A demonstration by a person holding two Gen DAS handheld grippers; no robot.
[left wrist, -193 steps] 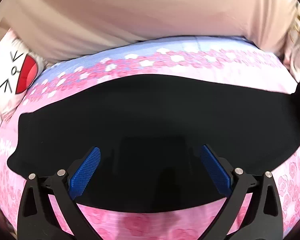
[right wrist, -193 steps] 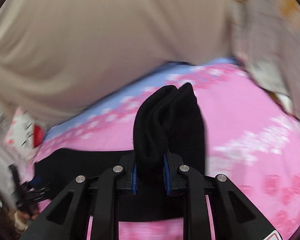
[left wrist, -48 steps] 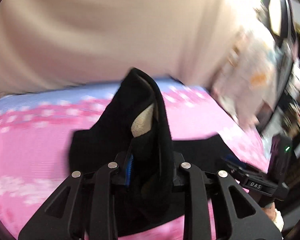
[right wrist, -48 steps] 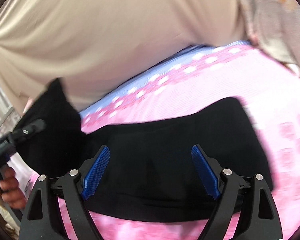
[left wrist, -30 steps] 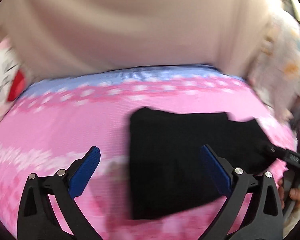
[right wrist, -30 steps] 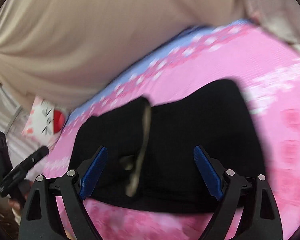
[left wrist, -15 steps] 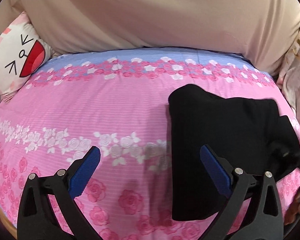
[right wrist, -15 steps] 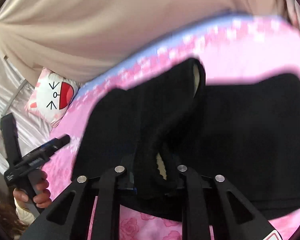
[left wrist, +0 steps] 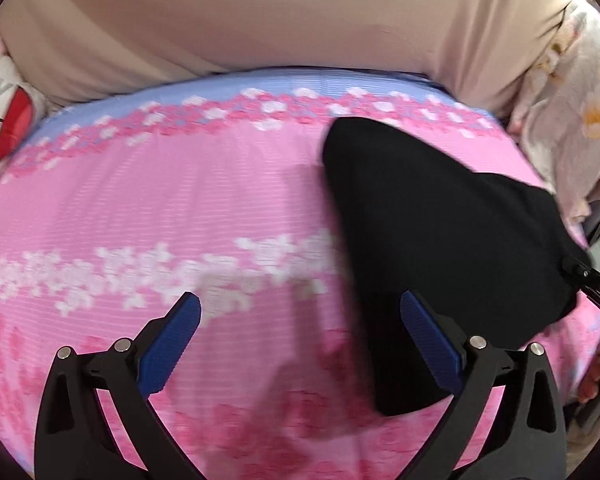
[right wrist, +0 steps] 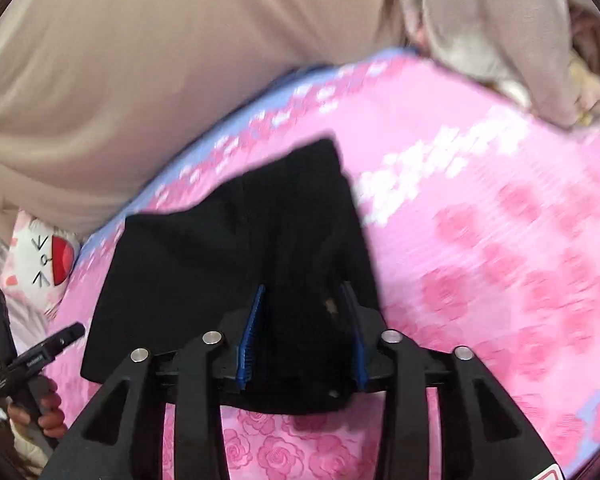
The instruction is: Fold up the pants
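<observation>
- Far left in our right wrist view, a cartoon-face pillow lies at the edge of the bed, beside the beige fabric backdrop.
- Our left gripper hangs over bare pink bedspread with its fingers spread wide and nothing between them; the pants start just beside its right finger.
- The pants are a black folded bundle lying on the right half of the bed, one near corner reaching under the left gripper's right finger.
- Our right gripper has the bundle's near edge between its fingers; the jaws are opening, and we cannot tell whether the pads touch the cloth at this moment.
- Handling, as we judge it: the cloth is soft, limp and light, so it will sag and slide open unless all layers are pinched together. We would take hold at a folded edge or corner, not the middle.
- Against half a second ago: then the right gripper was clamped on a raised hump of cloth with pale lining showing; now the cloth sits lower and flatter. In the left view the bundle looks nearer and larger.
</observation>
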